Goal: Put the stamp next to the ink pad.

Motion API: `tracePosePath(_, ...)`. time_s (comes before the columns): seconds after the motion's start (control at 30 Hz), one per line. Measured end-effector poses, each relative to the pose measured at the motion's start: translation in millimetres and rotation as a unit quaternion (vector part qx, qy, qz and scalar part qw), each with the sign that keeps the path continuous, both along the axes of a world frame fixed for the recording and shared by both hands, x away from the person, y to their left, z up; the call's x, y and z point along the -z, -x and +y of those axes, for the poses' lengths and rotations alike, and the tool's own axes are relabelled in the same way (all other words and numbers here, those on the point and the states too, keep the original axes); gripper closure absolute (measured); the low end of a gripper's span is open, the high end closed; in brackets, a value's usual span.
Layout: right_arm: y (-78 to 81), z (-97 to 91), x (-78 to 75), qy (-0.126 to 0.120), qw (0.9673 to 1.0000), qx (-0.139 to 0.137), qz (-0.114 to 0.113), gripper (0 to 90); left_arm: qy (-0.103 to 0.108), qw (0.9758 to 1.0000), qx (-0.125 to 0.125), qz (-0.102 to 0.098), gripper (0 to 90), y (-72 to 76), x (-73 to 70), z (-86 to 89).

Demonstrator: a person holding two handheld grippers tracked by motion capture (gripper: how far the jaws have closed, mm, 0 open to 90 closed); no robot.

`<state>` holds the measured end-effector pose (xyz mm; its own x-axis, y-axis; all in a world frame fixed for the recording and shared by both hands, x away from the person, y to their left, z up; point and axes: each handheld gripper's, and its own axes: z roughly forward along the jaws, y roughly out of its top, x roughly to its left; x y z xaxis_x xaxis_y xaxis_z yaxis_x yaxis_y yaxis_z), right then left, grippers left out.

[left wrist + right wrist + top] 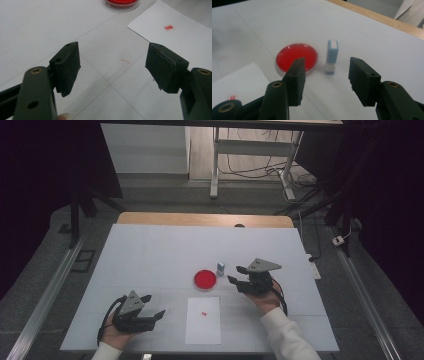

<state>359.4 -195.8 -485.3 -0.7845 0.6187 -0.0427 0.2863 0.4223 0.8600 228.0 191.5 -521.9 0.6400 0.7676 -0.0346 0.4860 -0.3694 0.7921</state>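
L gripper (152, 306) sits at table's (150, 250) 7 o'clock, jaws apart, nothing btwn. Paper sheet (203, 320) w/ small red mark (204, 313) at 6 o'clock. Red ink pad (205, 279) near centre; blue-white stamp (220, 266) upright just beside it at its 2 o'clock. R gripper (237, 275) at stamp's 4 o'clock, jaws apart, empty.

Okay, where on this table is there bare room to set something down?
The far half of the table beyond the red ink pad is bare, as is the left side beyond the left gripper. It is crowded mid-table: pad, small blue stamp, right gripper, paper sheet.
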Motion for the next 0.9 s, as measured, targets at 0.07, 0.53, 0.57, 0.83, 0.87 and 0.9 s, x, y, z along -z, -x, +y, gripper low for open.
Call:
tracePosePath(0.07,4.2,-6.1,0.1,-0.002,1.0,0.001,0.002,46.8,0.0,1.0,0.0,-0.001,27.4,-0.1,-0.1,0.1)
tracePosePath(0.53,33.8,-45.0,2.0,-0.003,0.9999,0.012,-0.004,46.7,0.002,1.0,0.003,0.002,27.4,-1.1,0.8,0.0)
tracePosePath(0.57,36.3,-48.4,2.8,-0.003,0.9999,0.013,-0.005,46.6,0.002,1.0,0.003,0.002,27.4,-1.0,0.8,-0.2)
tracePosePath(0.83,55.1,-80.1,7.4,-0.005,0.9995,0.031,-0.007,46.3,0.0,1.0,0.007,0.003,27.4,-0.5,0.8,-1.7)
tracePosePath(0.87,56.8,-83.4,8.7,-0.006,0.9995,0.032,-0.007,46.2,0.0,1.0,0.007,0.003,27.4,-0.6,0.9,-1.8)
tracePosePath(0.9,58.2,-86.6,10.3,-0.004,0.9995,0.032,-0.006,46.2,0.0,1.0,0.006,0.003,27.4,-0.6,0.9,-1.9)
